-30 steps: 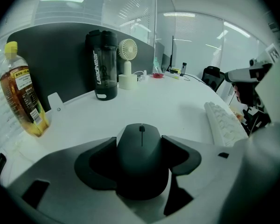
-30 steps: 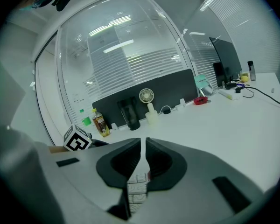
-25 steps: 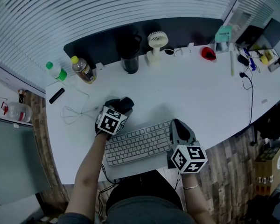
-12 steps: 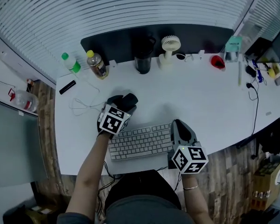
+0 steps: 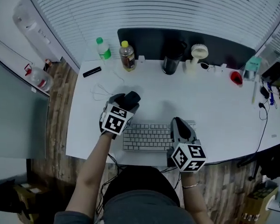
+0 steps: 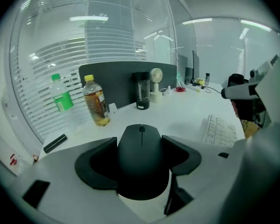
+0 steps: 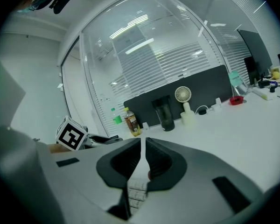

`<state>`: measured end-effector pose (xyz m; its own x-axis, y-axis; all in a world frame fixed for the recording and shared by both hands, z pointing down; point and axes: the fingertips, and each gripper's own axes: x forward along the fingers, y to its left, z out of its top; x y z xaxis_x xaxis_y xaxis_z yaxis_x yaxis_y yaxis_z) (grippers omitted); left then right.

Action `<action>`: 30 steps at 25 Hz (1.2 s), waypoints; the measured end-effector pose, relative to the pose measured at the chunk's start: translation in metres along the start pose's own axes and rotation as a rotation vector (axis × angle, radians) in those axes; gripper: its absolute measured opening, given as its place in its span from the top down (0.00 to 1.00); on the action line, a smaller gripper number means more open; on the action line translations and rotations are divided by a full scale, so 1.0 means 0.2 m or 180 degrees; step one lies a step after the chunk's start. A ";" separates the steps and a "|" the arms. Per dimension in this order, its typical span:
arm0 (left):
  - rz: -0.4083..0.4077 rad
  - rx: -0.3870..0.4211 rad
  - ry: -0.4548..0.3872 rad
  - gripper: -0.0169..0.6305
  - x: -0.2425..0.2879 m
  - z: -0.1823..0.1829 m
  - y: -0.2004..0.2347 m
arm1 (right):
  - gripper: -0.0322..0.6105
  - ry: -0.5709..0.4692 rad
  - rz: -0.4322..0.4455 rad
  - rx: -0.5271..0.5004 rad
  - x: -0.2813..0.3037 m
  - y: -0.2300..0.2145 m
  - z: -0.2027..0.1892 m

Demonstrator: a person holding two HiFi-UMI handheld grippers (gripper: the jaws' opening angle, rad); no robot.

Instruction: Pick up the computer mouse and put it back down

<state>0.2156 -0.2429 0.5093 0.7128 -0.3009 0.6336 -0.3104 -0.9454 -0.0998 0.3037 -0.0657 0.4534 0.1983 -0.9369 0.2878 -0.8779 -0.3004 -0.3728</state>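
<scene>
The black computer mouse [image 5: 132, 97] sits between the jaws of my left gripper [image 5: 129, 100], which is shut on its sides, over the white desk [image 5: 210, 101] left of centre. In the left gripper view the mouse [image 6: 141, 148] fills the gap between the two dark jaws, scroll wheel pointing away. Whether it touches the desk I cannot tell. My right gripper [image 5: 178, 123] hovers over the right end of the white keyboard [image 5: 147, 136]. Its jaws are shut with nothing between them [image 7: 143, 157].
Along the back, in front of a dark divider panel [image 5: 144, 38], stand a green-capped bottle [image 5: 102, 49], a tea bottle [image 5: 127, 56], a black tumbler [image 5: 170, 64], a small white fan [image 5: 196, 55] and a red item [image 5: 236, 77]. A white cable [image 5: 102, 91] and black stick [image 5: 92, 72] lie far left.
The head view has swung left, so the desk and its objects slide right in the picture. Both grippers keep their places; the left stays shut on the mouse.
</scene>
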 end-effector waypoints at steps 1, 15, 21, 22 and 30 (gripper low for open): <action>0.0053 -0.0054 -0.0004 0.51 -0.04 -0.02 0.03 | 0.92 0.0008 0.0056 -0.0024 0.01 0.04 0.00; 0.0673 -0.0811 0.0045 0.51 -0.46 -0.44 0.31 | 0.92 0.0242 0.0689 -0.0270 0.15 0.52 -0.11; 0.0926 -0.1127 0.0064 0.51 -0.62 -0.63 0.40 | 0.92 0.0347 0.0916 -0.0338 0.20 0.69 -0.17; 0.0966 -0.1167 0.0078 0.51 -0.64 -0.67 0.42 | 0.92 0.0368 0.0952 -0.0353 0.21 0.72 -0.18; 0.1245 -0.1481 0.0148 0.51 -0.79 -0.87 0.50 | 0.92 0.0510 0.1205 -0.0452 0.25 0.89 -0.25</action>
<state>-0.0382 -0.2681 0.5326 0.4655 -0.5991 0.6515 -0.7933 -0.6088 0.0071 0.1355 -0.1577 0.4447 -0.2096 -0.9333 0.2916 -0.9292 0.0973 -0.3566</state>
